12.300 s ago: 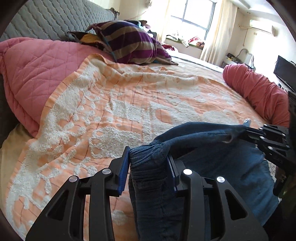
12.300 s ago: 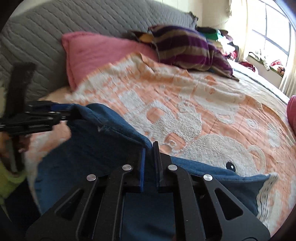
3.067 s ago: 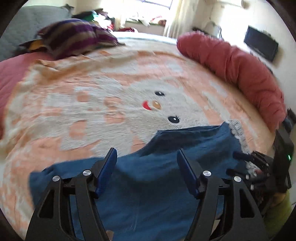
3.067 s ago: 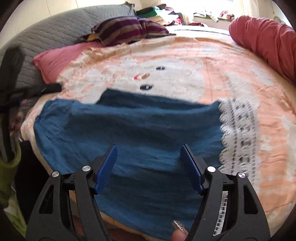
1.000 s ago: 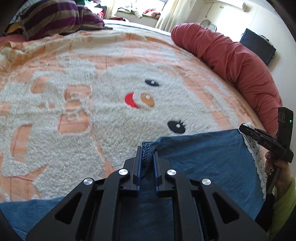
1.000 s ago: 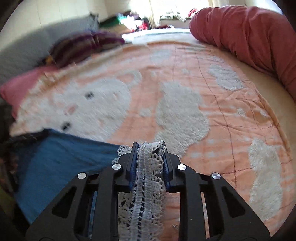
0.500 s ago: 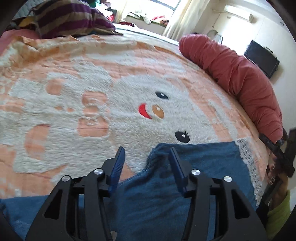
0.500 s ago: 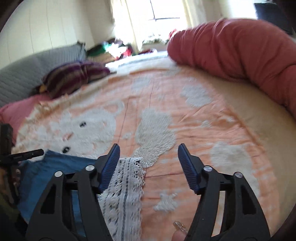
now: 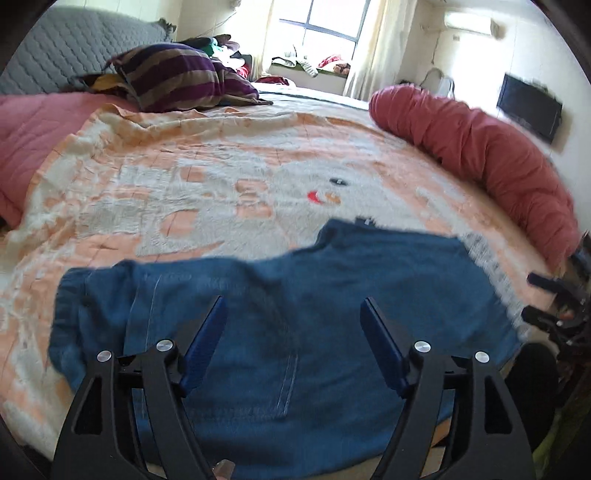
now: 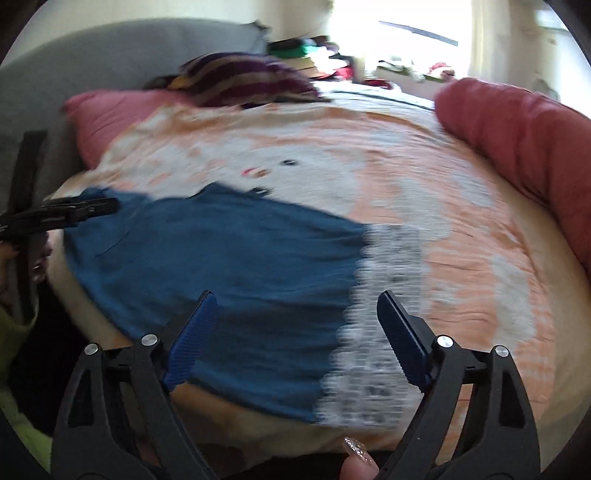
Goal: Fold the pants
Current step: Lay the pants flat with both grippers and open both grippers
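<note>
Both grippers hanging over the pants (image 9: 295,314) with jaws spread wide, gripping nothing. Left gripper (image 9: 291,332) above the middle of the pants, right gripper (image 10: 295,332) above the end with the lace hem (image 10: 384,295).

Pants lying flat and spread out on the blanket (image 9: 184,192), at the near edge of it, waistband end (image 9: 74,306) off to the left of the lace hem.

Looks like the pause between laying flat and the next fold. To do that fold well: probably best to pinch the lace hem corners cleanly, both layers together, lift just enough to clear, carry over toward the waistband, and line up edges before letting go. Worth smoothing the bump at the far edge of the pants first, or it'll get trapped in the fold.

Left view: fairly sharp, shows a seam (image 9: 288,384) running down the pants, plus the waistband bunching. Right gripper only a dark blur at the right edge there.

Right view: quite smeared, but shows the whole lace hem and the near blanket edge under the pants, which the left view mostly cuts off. Also a fingertip (image 10: 356,467) at the bottom, and the left gripper side-on past the waistband end.

Beyond the pants: red bolster (image 9: 480,155), striped pillow (image 9: 177,77), window (image 9: 325,29) at the back
</note>
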`<state>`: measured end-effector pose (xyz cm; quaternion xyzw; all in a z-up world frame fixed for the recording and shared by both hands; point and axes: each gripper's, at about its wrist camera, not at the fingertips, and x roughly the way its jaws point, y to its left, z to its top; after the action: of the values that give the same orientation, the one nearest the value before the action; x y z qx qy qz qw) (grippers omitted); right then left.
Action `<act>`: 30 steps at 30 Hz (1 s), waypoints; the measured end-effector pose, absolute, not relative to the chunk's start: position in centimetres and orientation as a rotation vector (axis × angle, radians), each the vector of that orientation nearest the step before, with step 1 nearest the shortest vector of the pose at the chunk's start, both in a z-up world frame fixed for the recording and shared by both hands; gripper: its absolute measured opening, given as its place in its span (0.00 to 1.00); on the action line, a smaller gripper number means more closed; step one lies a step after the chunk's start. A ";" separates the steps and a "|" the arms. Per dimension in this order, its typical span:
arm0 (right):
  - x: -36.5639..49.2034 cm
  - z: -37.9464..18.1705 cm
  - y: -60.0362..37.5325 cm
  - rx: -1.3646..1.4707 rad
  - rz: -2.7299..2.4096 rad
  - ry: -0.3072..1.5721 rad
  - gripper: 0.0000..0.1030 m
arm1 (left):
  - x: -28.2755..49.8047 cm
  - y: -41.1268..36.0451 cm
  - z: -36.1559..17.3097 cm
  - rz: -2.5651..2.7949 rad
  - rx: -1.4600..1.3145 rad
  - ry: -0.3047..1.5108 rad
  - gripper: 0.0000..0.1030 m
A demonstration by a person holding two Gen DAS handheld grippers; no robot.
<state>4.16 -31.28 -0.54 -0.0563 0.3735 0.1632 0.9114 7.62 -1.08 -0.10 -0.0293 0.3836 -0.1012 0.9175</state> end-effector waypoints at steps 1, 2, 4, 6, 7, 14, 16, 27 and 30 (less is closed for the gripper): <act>4.3 -0.8 -30.7 -0.133 0.336 0.784 0.81 | 7.5 -1.3 -0.3 -0.184 -0.023 0.797 0.71; 4.4 -1.2 -30.3 -0.146 0.328 0.800 0.81 | 7.5 -1.2 -0.5 -0.160 0.004 0.811 0.72; 4.7 -1.9 -29.7 -0.169 0.302 0.848 0.81 | 8.0 -0.9 -1.5 -0.108 0.043 0.871 0.76; 4.9 -2.8 -30.1 -0.166 0.268 0.887 0.83 | 8.5 0.0 -2.9 -0.083 0.038 0.941 0.76; 5.1 -3.2 -30.7 -0.156 0.247 0.914 0.83 | 8.5 0.9 -3.6 -0.072 0.014 0.965 0.76; 5.4 -5.8 -35.3 -0.060 0.062 1.057 0.86 | 8.2 2.9 -4.2 -0.087 -0.040 0.963 0.76; 5.2 -6.0 -36.7 0.045 0.070 1.070 0.86 | 8.1 2.5 -4.5 -0.083 -0.024 0.956 0.77; 2.9 -0.6 -30.8 -0.026 0.243 0.787 0.86 | 4.8 -1.9 -0.2 -0.225 0.018 0.832 0.78; 3.9 -1.5 -27.1 -0.107 0.322 0.812 0.86 | 4.1 -4.4 -1.2 -0.287 0.063 0.867 0.80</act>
<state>3.88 -27.09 -1.49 -0.0516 0.3931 0.1557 0.9047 4.07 -4.35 -1.25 0.0307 0.4184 -0.1386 0.8971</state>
